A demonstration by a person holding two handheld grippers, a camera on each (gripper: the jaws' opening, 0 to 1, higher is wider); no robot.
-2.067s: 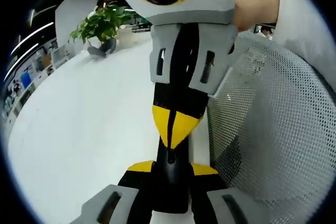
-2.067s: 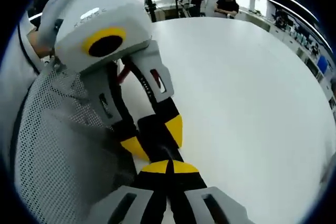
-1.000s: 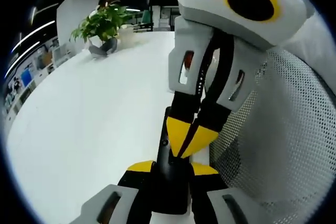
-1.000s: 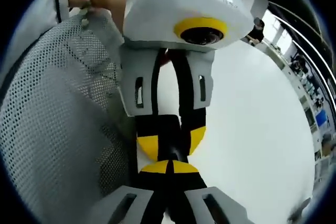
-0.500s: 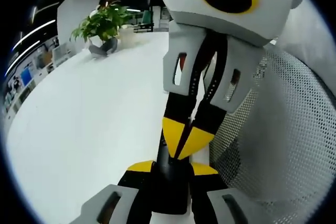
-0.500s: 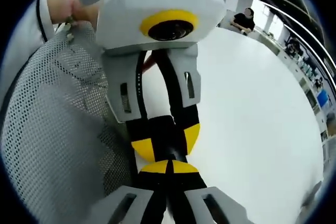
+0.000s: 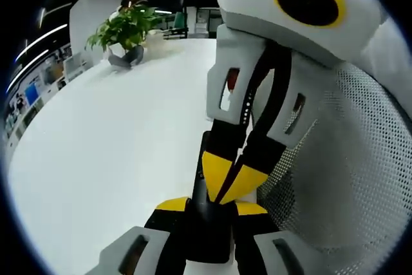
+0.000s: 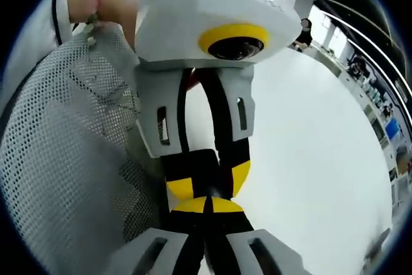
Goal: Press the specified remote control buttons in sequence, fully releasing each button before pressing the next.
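A black remote control is clamped between the yellow-tipped jaws of my left gripper, which is shut on it, and it reaches forward over the white table. My right gripper comes down from the upper right. Its jaws are shut together and its yellow tips sit on the remote's face just ahead of my left jaws. In the right gripper view, the shut right gripper meets the remote held by the left gripper. The buttons are hidden.
A grey mesh chair back stands close on one side and also appears in the right gripper view. A potted plant sits at the table's far end. A person's hand holds the left gripper. People sit far off.
The right gripper has swung and tilted, and its shut tips have shifted a little along the remote, closer to the left jaws. The left gripper and the remote have stayed put.
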